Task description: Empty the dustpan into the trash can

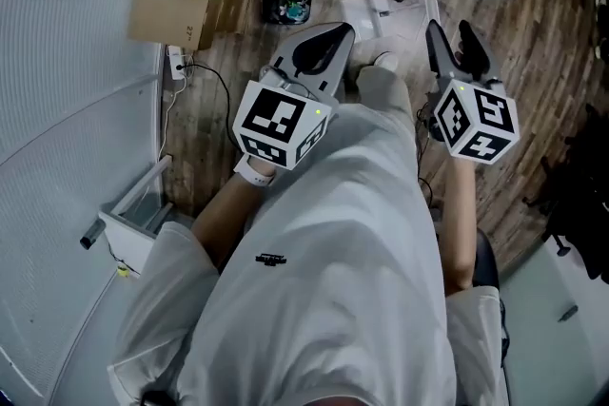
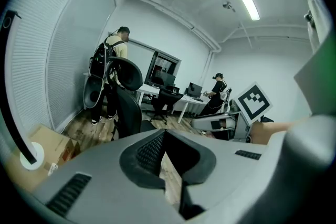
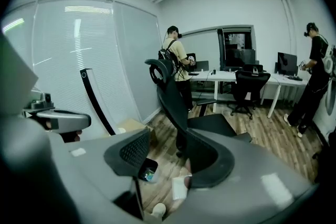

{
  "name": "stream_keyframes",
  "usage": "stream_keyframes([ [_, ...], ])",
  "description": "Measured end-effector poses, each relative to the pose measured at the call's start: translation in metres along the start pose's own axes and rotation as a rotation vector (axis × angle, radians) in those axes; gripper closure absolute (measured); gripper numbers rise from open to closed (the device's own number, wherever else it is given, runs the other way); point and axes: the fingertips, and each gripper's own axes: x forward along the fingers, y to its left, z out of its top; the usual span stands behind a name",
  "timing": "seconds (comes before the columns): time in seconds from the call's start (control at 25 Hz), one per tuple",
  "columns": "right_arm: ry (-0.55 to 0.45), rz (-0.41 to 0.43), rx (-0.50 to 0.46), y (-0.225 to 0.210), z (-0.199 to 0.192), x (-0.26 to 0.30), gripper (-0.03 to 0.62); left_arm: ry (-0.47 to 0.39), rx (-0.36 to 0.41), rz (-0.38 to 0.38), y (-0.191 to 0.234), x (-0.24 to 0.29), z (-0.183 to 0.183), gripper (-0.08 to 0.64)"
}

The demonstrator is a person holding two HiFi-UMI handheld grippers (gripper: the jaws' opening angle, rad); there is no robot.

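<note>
status: neither gripper holds the task's tool. the left gripper [image 1: 328, 41] has its jaws apart with only bare wood floor [image 1: 533, 33] showing between them. the right gripper [image 1: 452, 38] stands at its widest, also empty. both are held high in front of the person's torso, well above the floor.

location of items: the white dustpan [image 1: 376, 14] rests on the floor ahead of the person's foot. the small black trash can [image 1: 287, 0] stands just beside it, upright, next to a cardboard box [image 1: 176, 0].

findings: the trash can already holds some coloured litter. the dustpan's own contents cannot be made out.

assessment: either tipping is complete and the dustpan is set down, or it is not begun. if not begun, grasping, lifting and tipping all remain.
</note>
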Motion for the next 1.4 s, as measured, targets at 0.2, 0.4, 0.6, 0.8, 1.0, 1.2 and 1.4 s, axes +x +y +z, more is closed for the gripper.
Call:
stream_keyframes([
  [0.2, -0.082, -0.001, -0.038, 0.015, 0.021, -0.034, 0.427, -0.042, 0.015, 0.015, 0.000, -0.026, 0.010, 0.553],
  [0.4, -0.121, -0.003, -0.067, 0.026, 0.031, -0.058, 0.461, -0.079, 0.023, 0.040, 0.002, -0.054, 0.016, 0.553],
  [0.6, -0.154, -0.020, -0.089, 0.032, 0.036, -0.072, 0.504, -0.096, 0.034, 0.059, 0.004, -0.069, 0.019, 0.553],
  [0.8, -0.168, -0.037, -0.088, 0.034, 0.033, -0.079, 0.560, -0.107, 0.045, 0.067, 0.012, -0.080, 0.026, 0.554],
  [1.0, -0.181, -0.060, -0.091, 0.034, 0.030, -0.086, 0.580, -0.127, 0.032, 0.091, 0.019, -0.083, 0.029, 0.552],
  [1.2, -0.186, -0.066, -0.105, 0.035, 0.028, -0.094, 0.580, -0.126, 0.039, 0.083, 0.016, -0.080, 0.032, 0.554],
  [1.4, -0.183, -0.065, -0.101, 0.038, 0.024, -0.094, 0.580, -0.116, 0.042, 0.084, 0.015, -0.076, 0.030, 0.552],
])
